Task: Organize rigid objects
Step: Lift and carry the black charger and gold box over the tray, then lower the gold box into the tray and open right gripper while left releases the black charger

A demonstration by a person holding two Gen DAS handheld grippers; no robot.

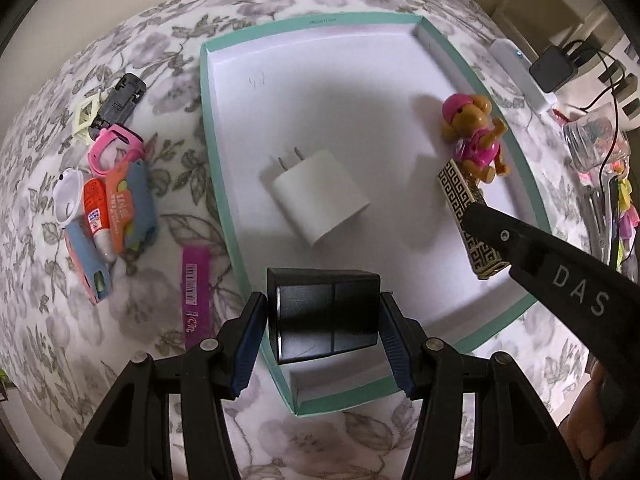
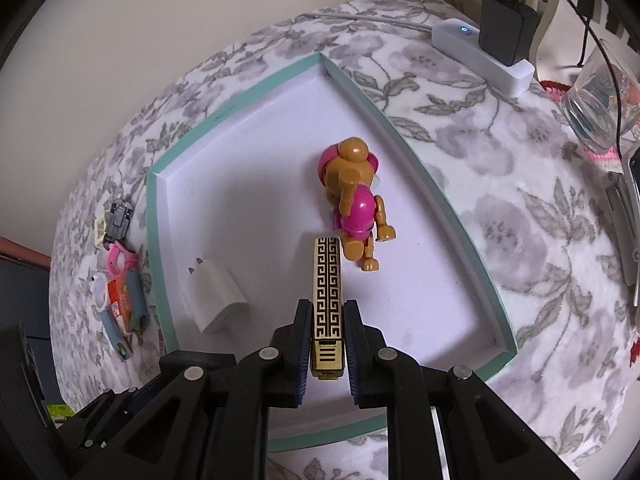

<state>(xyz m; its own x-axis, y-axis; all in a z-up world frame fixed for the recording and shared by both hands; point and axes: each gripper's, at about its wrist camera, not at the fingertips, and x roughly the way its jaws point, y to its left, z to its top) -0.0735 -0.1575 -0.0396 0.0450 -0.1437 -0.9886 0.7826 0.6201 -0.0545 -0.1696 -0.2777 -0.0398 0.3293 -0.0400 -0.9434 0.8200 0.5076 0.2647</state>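
A teal-rimmed white tray [image 1: 208, 92] [image 2: 156, 216] lies on the flowered cloth. In it are a white plug adapter [image 1: 320, 196] [image 2: 216, 300] and a brown and pink toy dog [image 1: 476, 136] [image 2: 356, 204]. My left gripper [image 1: 323, 316] is shut on a black cube adapter [image 1: 324, 312], held over the tray's near left edge. My right gripper [image 2: 326, 320] is shut on a gold and black patterned bar [image 2: 327, 292] [image 1: 468, 216], low over the tray beside the toy dog.
Left of the tray lie a pink strap [image 1: 112, 148], a black clip [image 1: 120, 100], orange and blue packets [image 1: 120, 208], a white earbud case [image 1: 66, 196] and a magenta strip [image 1: 195, 292]. At right stand a white power strip [image 2: 480, 52], a glass [image 2: 596, 108] and cables.
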